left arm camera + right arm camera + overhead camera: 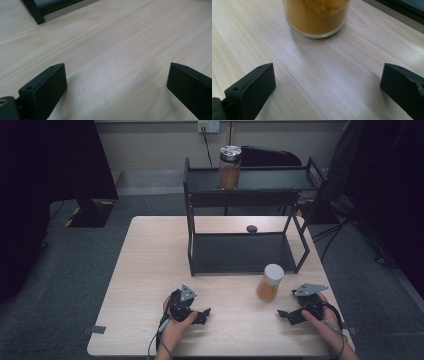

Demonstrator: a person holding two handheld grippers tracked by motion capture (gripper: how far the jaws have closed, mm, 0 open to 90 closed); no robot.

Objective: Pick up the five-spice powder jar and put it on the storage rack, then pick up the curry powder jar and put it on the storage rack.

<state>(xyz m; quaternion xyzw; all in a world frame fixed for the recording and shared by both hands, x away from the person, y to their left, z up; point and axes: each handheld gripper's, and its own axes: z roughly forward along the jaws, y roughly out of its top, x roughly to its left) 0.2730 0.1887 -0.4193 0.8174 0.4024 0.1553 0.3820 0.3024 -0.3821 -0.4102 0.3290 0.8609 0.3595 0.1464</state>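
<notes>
Two claws released, one jar waiting

Both the left claw (202,315) and right claw (286,315) rest spread-jawed on the pale wooden table (145,270). The white-lidded glass jar of orange powder (270,282) stands near the right claw, ready for shelving on the black metal rack (240,252).

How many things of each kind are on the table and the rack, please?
Jars of orange powder: 2, one with a white lid on the table, one with a metal lid on the rack's top shelf
Black racks: 1
Small dark objects: 1
Total: 4
</notes>
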